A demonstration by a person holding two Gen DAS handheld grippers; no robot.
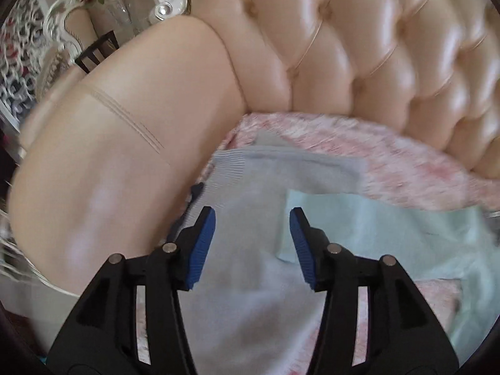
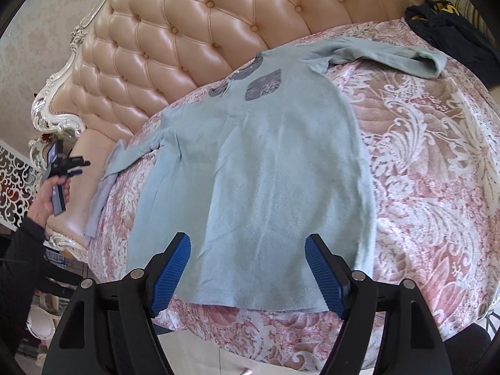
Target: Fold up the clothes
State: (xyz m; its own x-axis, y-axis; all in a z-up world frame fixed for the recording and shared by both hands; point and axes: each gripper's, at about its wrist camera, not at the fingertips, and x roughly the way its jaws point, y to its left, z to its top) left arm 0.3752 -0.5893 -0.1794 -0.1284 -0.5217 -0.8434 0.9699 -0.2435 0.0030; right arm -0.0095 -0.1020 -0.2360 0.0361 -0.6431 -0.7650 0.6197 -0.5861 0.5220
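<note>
One pale blue sweater (image 2: 259, 168) lay spread flat on the bed (image 2: 437, 162), its collar toward the tufted headboard (image 2: 187, 31) and its hem toward the near edge. One sleeve stretched toward the far right corner; the other trailed off the left side of the bed. One dark garment (image 2: 453, 34) sat bunched at the far right corner, well apart from the sweater.

Two tongs were in play. The right tongs (image 2: 247, 268) stood wide open over the sweater's hem, blue pads (image 2: 170, 276) spread to either side of the cloth and gripping nothing. The left tongs (image 1: 252, 247) were likewise wide open, empty, hovering above the left sleeve's ribbed cuff (image 1: 231, 165) beside the padded side rail (image 1: 125, 156); whether the pads touched fabric could not be told through the blur.

In the right wrist view the left hand (image 2: 51, 193) gripped its tool's handle off the bed's left edge, dark sleeve showing, tongs pointed toward the bed.
</note>
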